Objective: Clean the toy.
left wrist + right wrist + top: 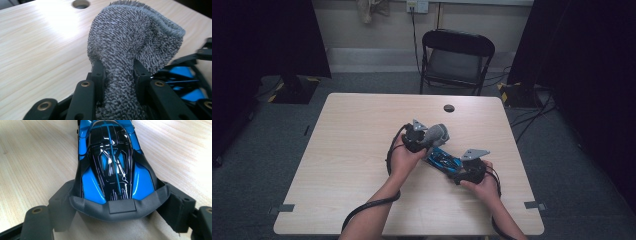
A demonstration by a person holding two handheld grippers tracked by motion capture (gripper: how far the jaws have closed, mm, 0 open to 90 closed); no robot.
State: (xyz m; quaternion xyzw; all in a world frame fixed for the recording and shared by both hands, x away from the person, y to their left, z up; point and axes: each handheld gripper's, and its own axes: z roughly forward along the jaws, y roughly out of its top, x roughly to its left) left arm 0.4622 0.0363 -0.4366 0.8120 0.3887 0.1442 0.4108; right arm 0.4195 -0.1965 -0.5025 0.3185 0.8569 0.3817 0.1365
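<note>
A blue and black toy car (443,160) lies on the wooden table (352,150), right of the middle. My right gripper (464,172) is shut on its rear end; in the right gripper view the two pads (62,205) press on the ends of the grey rear wing, and the car (112,162) points away from the camera. My left gripper (422,137) is shut on a grey terry cloth (438,133) just above the car's front. In the left gripper view the cloth (130,37) bulges up between the jaws, with the car's blue body (186,83) at the right.
A round cable hole (449,108) sits near the table's far edge and also shows as the hole (80,3) in the left gripper view. A black folding chair (456,57) stands beyond the table. Grey tape marks (286,208) sit at the near corners.
</note>
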